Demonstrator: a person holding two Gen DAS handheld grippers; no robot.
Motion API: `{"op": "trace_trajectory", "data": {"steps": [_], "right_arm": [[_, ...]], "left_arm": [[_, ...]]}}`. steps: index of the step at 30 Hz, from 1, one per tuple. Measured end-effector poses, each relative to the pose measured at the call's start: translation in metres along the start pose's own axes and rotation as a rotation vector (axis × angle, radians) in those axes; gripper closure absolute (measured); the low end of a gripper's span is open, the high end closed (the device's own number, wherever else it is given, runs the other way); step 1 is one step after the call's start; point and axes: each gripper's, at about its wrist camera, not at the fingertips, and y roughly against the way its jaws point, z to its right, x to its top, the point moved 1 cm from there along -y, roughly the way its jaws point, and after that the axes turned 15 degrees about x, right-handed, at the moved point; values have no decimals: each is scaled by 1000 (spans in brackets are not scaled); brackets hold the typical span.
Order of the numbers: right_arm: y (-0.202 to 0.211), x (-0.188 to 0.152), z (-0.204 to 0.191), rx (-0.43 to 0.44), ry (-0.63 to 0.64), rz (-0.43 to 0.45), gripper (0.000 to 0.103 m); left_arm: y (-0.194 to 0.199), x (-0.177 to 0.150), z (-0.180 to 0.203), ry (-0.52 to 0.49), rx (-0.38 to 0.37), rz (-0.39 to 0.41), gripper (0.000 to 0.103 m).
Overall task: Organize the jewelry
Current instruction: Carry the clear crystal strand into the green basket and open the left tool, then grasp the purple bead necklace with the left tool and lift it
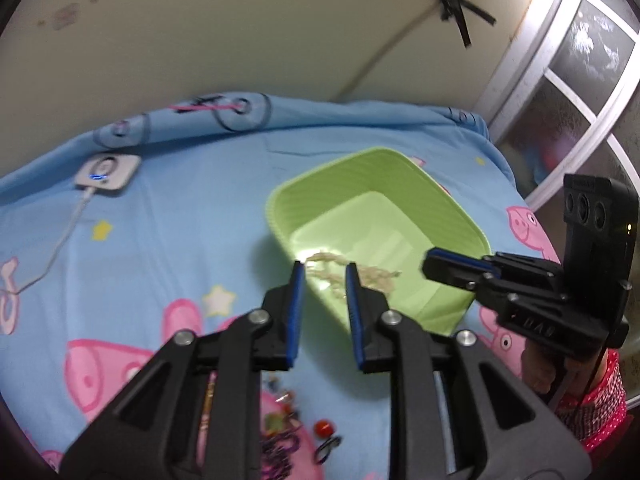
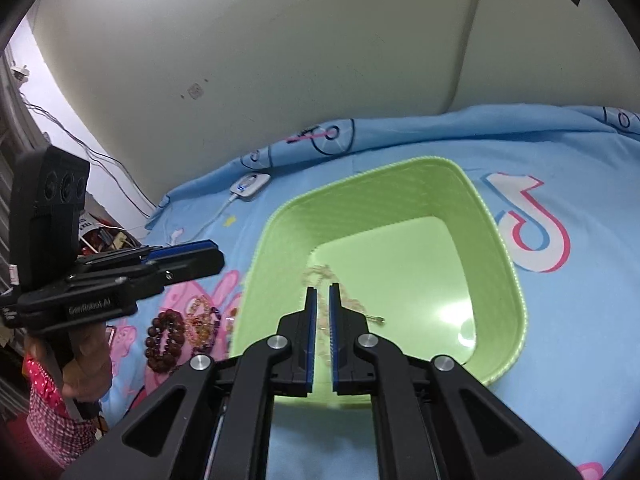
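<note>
Necklace [image 2: 320, 280] in basket [image 2: 516, 280], bracelets [image 2: 168, 338] left.

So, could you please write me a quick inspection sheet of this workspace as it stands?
Surface: blue cartoon-print bedsheet covering the bed.
Job's things: green basket holding one pale chain necklace; dark red bead bracelet and amber bead bracelet lie on the sheet beside the basket, with smaller pieces nearby.
Clutter: white device with a blue light, near the wall.
Grippers: left gripper open, holding nothing, over the basket's near rim; right gripper nearly closed over the necklace, grasp unclear.
Cables: white cable from the device; a taped cord on the wall.
Surroundings: cream wall; frosted window.
</note>
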Motion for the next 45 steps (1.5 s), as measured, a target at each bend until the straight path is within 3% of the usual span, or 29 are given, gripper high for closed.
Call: {"op": "trace_trajectory", "data": {"steps": [3, 10, 17, 22, 28, 33, 36, 43, 45], "right_arm": [[5, -1, -15, 1, 29, 12, 103], [17, -9, -67, 115, 150, 49, 103], [-16, -45, -91, 179, 185, -65, 103], [-48, -68, -100, 181, 192, -159, 103], [-84, -84, -124, 134, 284, -255, 103], [-113, -88, -126, 54, 317, -306, 103], [-120, -88, -124, 59, 302, -323, 103], [-89, -75, -128, 113, 263, -241, 103], [-76, -70, -133, 131, 262, -207, 103]], "left_arm": [[15, -5, -19, 29, 5, 21, 84], [58, -46, -62, 55, 43, 105, 84], [69, -111, -114, 135, 103, 111, 84], [59, -149, -145, 215, 105, 59, 84], [53, -172, -146, 235, 62, 43, 84], [51, -173, -131, 209, 20, 59, 84], [50, -172, -125, 192, 5, 68, 84], [55, -167, -106, 125, -9, 112, 83], [56, -164, -100, 105, -10, 126, 75]]}}
